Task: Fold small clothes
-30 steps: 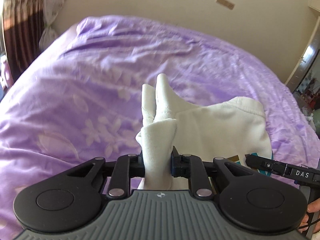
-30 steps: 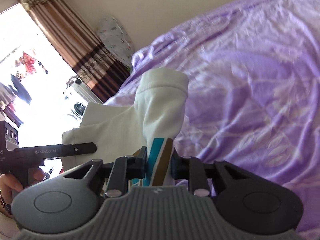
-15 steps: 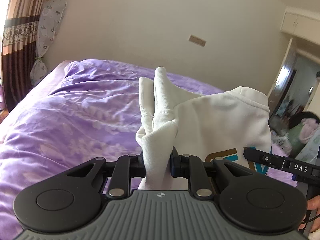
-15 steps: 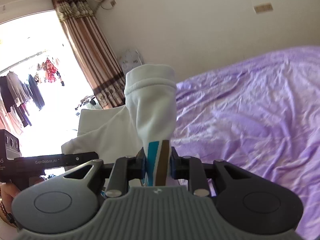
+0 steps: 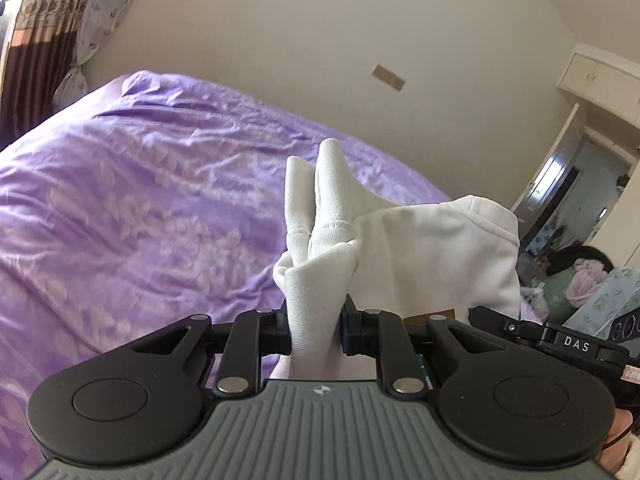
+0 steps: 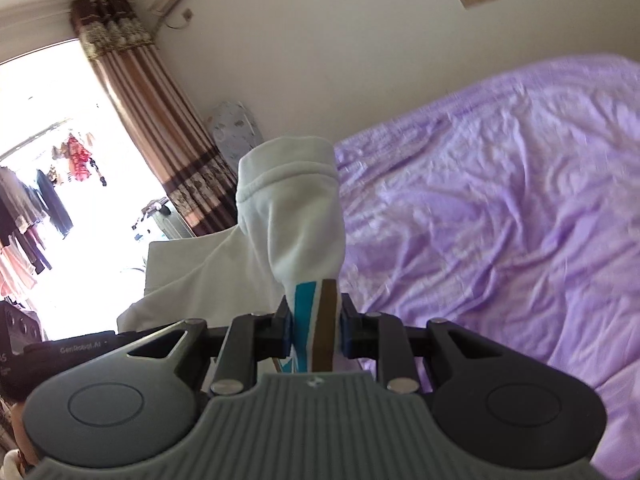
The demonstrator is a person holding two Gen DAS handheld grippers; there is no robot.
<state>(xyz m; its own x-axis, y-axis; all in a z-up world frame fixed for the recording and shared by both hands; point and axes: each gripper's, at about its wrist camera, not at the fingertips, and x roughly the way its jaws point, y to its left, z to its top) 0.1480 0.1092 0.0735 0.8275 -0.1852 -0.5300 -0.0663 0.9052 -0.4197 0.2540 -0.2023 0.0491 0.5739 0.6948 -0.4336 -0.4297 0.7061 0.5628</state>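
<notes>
Keeping both grips level matters — left gripper (image 5: 316,330) and right gripper (image 6: 314,330) each pinch the white garment (image 5: 432,256), above the purple bedspread (image 5: 140,208).

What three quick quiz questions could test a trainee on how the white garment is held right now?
1. True or false: the left gripper is shut on the white garment.
2. Which colours are the stripes on the fabric pinched in the right gripper?
3. What lies beyond the garment: A) purple bedspread, B) wooden table, C) tiled floor?

Key: 1 true; 2 teal and brown; 3 A.
</notes>
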